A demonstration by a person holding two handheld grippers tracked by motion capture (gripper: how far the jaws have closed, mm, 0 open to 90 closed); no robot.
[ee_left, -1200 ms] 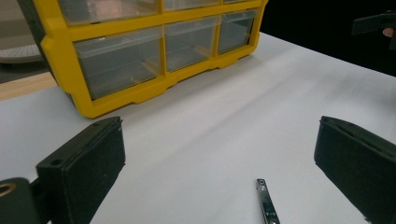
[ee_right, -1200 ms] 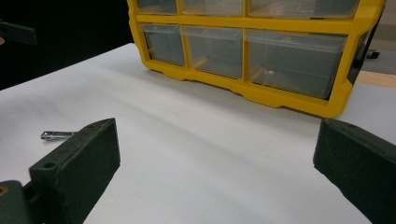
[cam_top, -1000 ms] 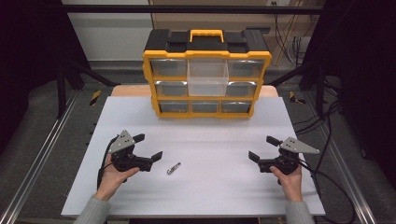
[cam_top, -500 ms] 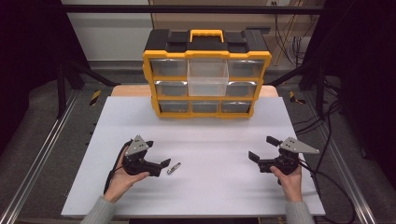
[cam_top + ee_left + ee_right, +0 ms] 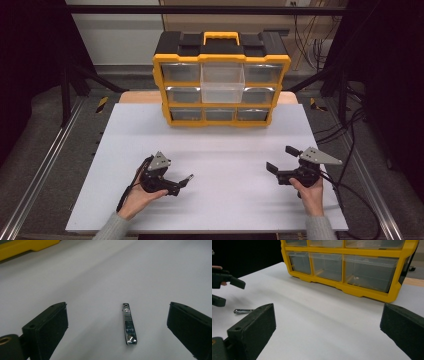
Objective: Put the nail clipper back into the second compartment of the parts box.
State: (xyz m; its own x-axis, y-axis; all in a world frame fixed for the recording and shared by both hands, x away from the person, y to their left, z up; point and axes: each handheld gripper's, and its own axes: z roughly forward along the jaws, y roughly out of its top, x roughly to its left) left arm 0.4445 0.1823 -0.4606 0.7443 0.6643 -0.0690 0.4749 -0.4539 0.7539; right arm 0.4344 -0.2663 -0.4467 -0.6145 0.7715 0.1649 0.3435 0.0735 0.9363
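Note:
A small chrome nail clipper (image 5: 129, 325) lies flat on the white tabletop (image 5: 225, 145). My left gripper (image 5: 183, 184) is low over the front left of the table, and its open jaws stand on either side of the clipper without touching it. In the left gripper view the left gripper (image 5: 117, 313) has the clipper a little right of centre. My right gripper (image 5: 281, 159) is held open at the front right with nothing between its jaws. From the right gripper view, the clipper (image 5: 243, 311) lies far left beside the left gripper (image 5: 227, 292).
A yellow and black drawer organizer (image 5: 221, 80) with clear drawers stands at the back centre of the table; its lower drawers (image 5: 362, 272) face my right gripper. Cables (image 5: 350, 130) trail off the table's right side. Metal rails (image 5: 45, 165) run along the left.
My left gripper has moved right and down toward the nail clipper, so its open jaws now bracket it. The right gripper has stayed where it was.

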